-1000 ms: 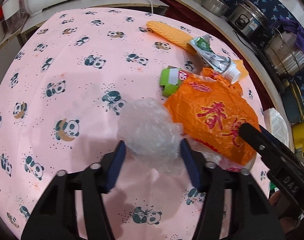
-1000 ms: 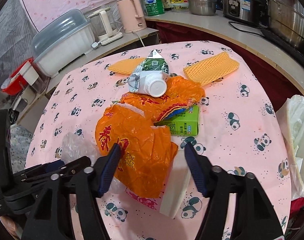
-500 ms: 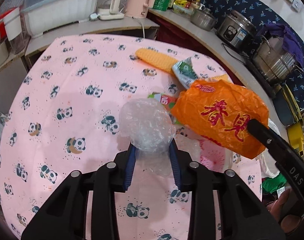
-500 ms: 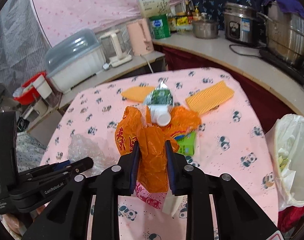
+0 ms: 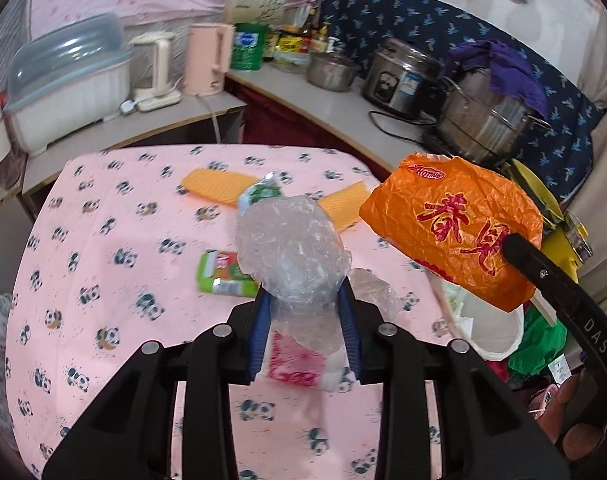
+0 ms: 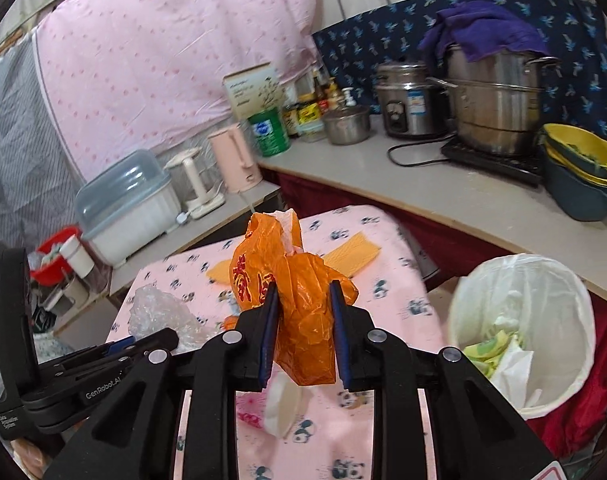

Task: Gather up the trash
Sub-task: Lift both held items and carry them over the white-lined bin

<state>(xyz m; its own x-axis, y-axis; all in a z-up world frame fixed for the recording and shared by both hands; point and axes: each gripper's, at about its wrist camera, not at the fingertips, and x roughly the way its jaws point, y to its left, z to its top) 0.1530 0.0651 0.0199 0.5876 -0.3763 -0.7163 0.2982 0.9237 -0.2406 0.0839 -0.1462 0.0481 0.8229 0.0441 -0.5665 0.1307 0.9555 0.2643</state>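
My left gripper (image 5: 303,300) is shut on a crumpled clear plastic wrap (image 5: 291,248) and holds it above the pink panda tablecloth (image 5: 103,240). My right gripper (image 6: 303,292) is shut on an orange plastic bag (image 6: 291,292) with red characters, lifted off the table; the bag also shows in the left wrist view (image 5: 459,228). A white-lined trash bin (image 6: 523,320) stands to the right of the table, holding some paper and green scraps. A green carton (image 5: 219,276), a green-white pouch (image 5: 259,196) and a pink-white wrapper (image 5: 299,364) lie on the table.
Two orange waffle-textured mats (image 5: 219,184) lie at the table's far side. A counter (image 6: 443,192) behind holds a pink kettle (image 6: 235,160), pots, a rice cooker (image 6: 407,100) and bowls. A white lidded box (image 6: 123,208) stands on a low shelf at left.
Both grippers closed on their items and lifted them off the table. The views now look higher, and the trash bin has come into view on the right.
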